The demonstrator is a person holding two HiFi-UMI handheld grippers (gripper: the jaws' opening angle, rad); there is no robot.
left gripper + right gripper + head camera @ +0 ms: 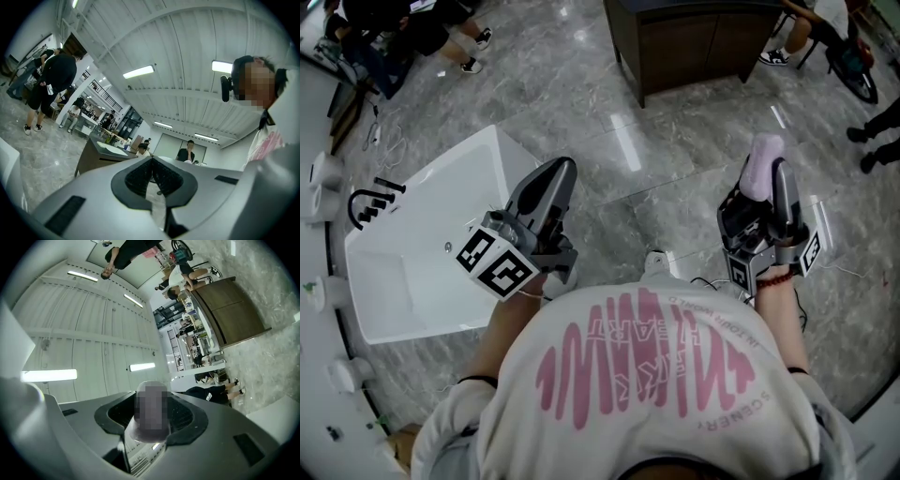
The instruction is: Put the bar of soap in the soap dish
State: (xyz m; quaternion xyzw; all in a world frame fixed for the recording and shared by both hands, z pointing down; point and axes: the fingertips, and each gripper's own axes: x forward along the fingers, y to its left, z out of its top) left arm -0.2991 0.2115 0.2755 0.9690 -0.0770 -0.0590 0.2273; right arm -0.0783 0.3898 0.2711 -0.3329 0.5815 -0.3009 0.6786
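Note:
A pale lilac bar of soap (766,165) sticks up out of my right gripper (775,178), which is shut on it and held at the right, above the marble floor. In the right gripper view the bar of soap (151,414) stands clamped between the dark pads (185,414). My left gripper (560,174) is shut with nothing in it, beside the white tub's near corner. The left gripper view has its pads (140,177) pressed together, aimed at the ceiling and the room. I see no soap dish that I can make out.
A white bathtub (431,253) with a black faucet (373,201) lies at the left, against a white ledge (319,234) with small items. A dark wooden cabinet (694,42) stands ahead. People stand and sit along the far edge of the floor.

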